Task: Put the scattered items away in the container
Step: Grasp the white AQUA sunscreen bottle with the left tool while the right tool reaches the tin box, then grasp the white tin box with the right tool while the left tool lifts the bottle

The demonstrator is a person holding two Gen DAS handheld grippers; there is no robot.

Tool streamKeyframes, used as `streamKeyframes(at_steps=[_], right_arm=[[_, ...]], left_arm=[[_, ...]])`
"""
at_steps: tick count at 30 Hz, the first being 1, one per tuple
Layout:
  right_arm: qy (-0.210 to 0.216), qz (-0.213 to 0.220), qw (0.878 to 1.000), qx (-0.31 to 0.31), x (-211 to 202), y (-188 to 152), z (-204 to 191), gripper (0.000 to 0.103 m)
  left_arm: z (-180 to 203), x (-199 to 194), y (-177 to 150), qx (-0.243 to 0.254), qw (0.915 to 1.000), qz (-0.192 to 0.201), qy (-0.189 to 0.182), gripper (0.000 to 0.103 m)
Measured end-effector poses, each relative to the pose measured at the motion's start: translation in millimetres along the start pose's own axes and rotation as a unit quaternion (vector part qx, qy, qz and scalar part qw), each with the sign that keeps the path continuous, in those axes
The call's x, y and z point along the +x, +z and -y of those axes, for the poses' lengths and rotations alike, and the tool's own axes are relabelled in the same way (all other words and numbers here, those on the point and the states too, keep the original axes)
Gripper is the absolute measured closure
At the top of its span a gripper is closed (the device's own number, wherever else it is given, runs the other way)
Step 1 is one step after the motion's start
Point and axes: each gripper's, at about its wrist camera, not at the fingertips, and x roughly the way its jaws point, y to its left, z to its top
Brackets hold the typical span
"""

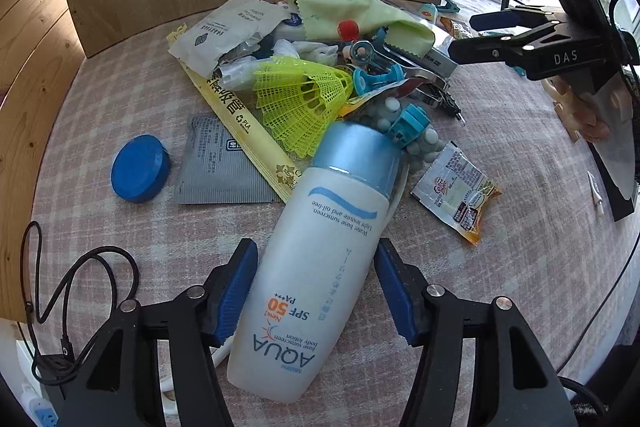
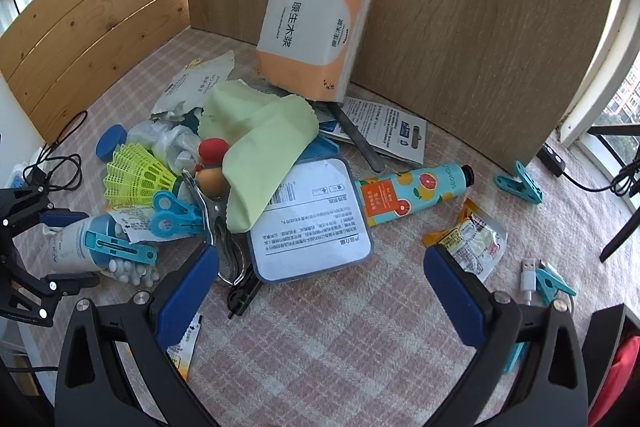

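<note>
Left tool [image 1: 316, 291] straddles sunscreen bottle [image 1: 316, 259], contact unclear.

White sunscreen bottle [image 1: 316, 267] with pale-blue cap, neon-yellow shuttlecock [image 1: 300, 99], pink checked tablecloth [image 1: 120, 227].

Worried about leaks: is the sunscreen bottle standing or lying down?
Lying down. The sunscreen bottle rests on its side on the checked cloth, blue cap on, pointing toward the pile.
</note>
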Motion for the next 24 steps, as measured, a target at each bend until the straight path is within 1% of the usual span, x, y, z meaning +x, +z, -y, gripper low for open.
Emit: streamKeyframes(at_steps=[3,4,5,8,11,16,20,21,22,23,24], right_arm=[[0.013,-0.008,1.000,-0.007,6,1,2,0.001],[0.020,-0.011,1.000,-0.007,8,2,3,0.002],[0.026,-0.013,1.000,-0.007,9,2,3,0.006],[0.030,-0.020,0.999,-0.014,16,5,3,0.014],[0.039,-0.019,0.999,-0.018,18,5,3,0.014],[0.075,-0.009,0.997,-0.015,13,7,8,0.014],[0.075,-0.018,0.997,-0.023,17,9,7,0.015],[0.075,-0.022,0.997,-0.026,19,10,6,0.017],[0.075,-0.027,0.996,-0.029,22,12,5,0.027],[0.073,-0.029,0.996,-0.031,24,13,3,0.033],[0.075,-0.031,0.996,-0.033,27,13,3,0.033]], left_arm=[[0,-1,1,-0.003,1.0000,-0.003,0.003,0.052],[0,-1,2,-0.002,1.0000,-0.004,0.003,0.053],[0,-1,2,-0.003,1.0000,-0.004,0.003,0.055],[-2,-1,4,-0.005,1.0000,-0.007,0.000,0.059],[-3,-1,4,-0.006,0.9999,-0.009,0.000,0.059],[-3,-1,5,-0.007,0.9999,-0.012,-0.002,0.059],[-3,-2,5,-0.011,0.9998,-0.011,-0.008,0.059],[-5,-3,4,-0.013,0.9998,-0.010,-0.008,0.059],[-5,-3,4,-0.014,0.9998,-0.010,-0.008,0.059],[-6,-3,4,-0.016,0.9998,-0.011,-0.009,0.059],[-7,-4,5,-0.016,0.9998,-0.012,-0.010,0.059]])
